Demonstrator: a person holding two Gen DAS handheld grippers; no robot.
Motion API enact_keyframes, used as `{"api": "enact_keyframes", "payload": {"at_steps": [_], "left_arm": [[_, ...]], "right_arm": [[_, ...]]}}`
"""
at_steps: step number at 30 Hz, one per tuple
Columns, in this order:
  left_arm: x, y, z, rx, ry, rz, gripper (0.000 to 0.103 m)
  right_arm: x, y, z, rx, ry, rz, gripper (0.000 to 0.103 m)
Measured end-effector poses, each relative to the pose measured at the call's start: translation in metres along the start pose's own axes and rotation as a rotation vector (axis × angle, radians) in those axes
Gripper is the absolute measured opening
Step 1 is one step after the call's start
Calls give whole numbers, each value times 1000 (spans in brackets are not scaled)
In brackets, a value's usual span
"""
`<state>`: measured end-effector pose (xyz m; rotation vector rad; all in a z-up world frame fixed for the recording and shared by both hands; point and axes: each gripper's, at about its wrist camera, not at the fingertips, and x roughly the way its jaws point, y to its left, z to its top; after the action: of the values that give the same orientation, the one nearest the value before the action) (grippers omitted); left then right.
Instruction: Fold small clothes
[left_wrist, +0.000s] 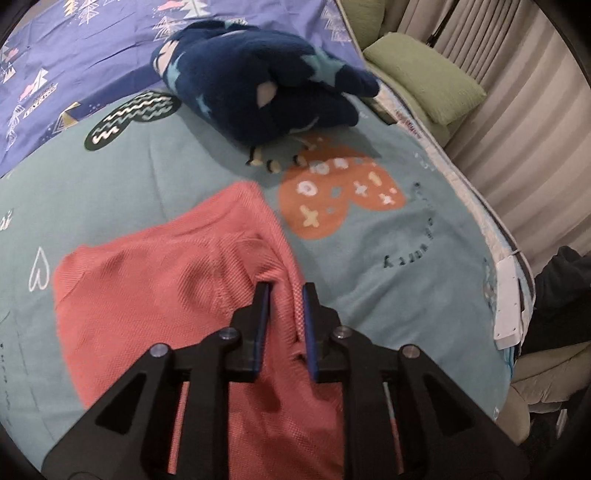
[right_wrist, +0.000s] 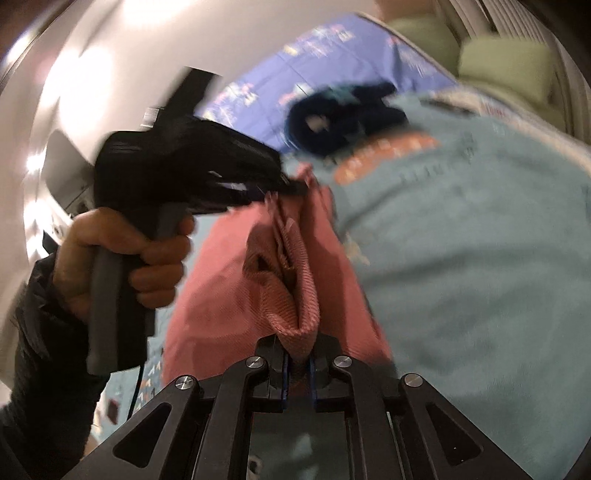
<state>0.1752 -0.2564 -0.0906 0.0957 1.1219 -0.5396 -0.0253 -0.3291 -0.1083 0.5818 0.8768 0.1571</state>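
A salmon-pink knitted garment (left_wrist: 166, 288) lies on the teal bedsheet (left_wrist: 406, 277), partly doubled over. My left gripper (left_wrist: 285, 293) hangs low over the garment's right edge. Its jaws stand a little apart, and a ridge of the cloth runs between them beside the right pad. In the right wrist view a person's hand (right_wrist: 122, 251) holds the left gripper (right_wrist: 295, 188), whose tip is at the garment's far edge. My right gripper (right_wrist: 298, 354) is shut on a thick bunched fold of the pink garment (right_wrist: 221, 277), which is lifted off the sheet there.
A dark blue plush toy (left_wrist: 258, 81) with pale stars lies on the bed beyond the garment. A purple patterned cover (left_wrist: 74, 55) lies at the back. Green cushions (left_wrist: 424, 81) and curtains border the bed's right edge, where a white box (left_wrist: 509, 299) hangs.
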Motion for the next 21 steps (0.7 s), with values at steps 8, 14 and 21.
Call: {"api": "enact_keyframes", "payload": {"at_steps": [8,14,21], "left_arm": [[-39,-13,-1,79,-133,47,32],[-58,10,-34,47,-140,59,32],[-70,39,-92,-5,-140,100,33]], "right_arm": [[-14,-18,-7,21,22,30,16],[-28,-20,-8,10,1,-14,16],[-51,1,4,-104,-68,-45,18]]}}
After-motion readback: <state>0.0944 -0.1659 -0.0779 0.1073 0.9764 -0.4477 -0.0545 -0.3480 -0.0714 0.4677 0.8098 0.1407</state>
